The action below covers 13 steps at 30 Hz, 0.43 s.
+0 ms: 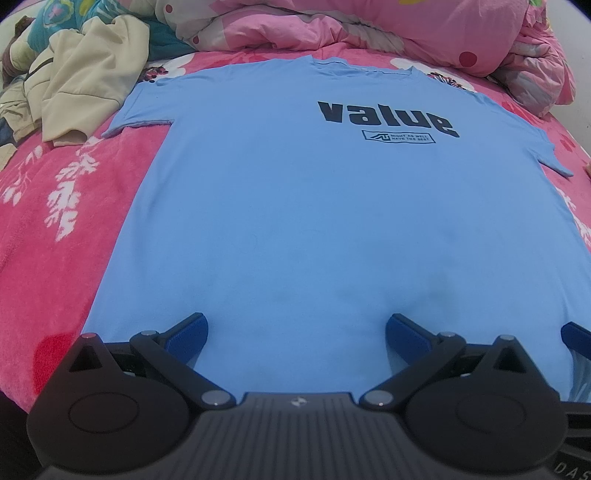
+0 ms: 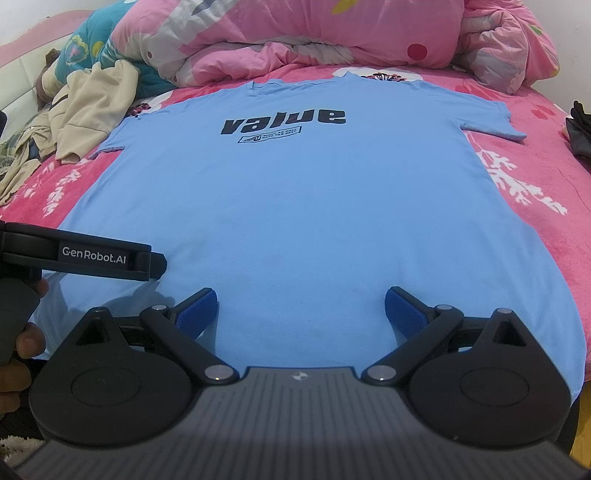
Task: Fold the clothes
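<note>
Your left wrist camera sits low at the hem end of the flat light-blue cotton T-shirt (image 1: 314, 229), facing up its length toward the collar, close enough that the shirt fills most of the view. Your right wrist camera looks the same way from the same hem end of the T-shirt (image 2: 295, 221), set further toward its right side, a little higher. Both views share the shirt's printed chest, both sleeves, and the crumpled pink quilt (image 1: 369, 29) (image 2: 314, 33) beyond the collar. The right view also catches the black left gripper (image 2: 162, 264) at the hem's left part.
</note>
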Tool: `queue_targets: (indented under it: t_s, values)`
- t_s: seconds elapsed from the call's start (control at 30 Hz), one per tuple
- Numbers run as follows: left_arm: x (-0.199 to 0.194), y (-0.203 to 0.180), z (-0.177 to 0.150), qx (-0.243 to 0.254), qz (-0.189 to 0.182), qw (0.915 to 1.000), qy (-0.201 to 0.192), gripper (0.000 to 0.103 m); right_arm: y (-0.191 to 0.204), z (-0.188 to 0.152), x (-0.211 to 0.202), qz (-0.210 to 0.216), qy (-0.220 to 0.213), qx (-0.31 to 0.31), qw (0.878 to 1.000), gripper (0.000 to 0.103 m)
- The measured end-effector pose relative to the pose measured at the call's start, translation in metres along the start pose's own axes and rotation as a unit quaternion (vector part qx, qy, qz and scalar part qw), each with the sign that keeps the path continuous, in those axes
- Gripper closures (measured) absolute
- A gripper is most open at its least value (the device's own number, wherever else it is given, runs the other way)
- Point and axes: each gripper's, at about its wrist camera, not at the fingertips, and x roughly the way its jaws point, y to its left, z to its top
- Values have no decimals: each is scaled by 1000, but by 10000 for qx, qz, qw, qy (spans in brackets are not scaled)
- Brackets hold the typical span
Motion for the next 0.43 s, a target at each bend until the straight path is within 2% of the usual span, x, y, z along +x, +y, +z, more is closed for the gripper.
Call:
queue_targets:
  t_s: [0.43]
  values:
    - [0,1,0,6,0,10000,-2,0,-1,0,1,13,-9,2,10000,4]
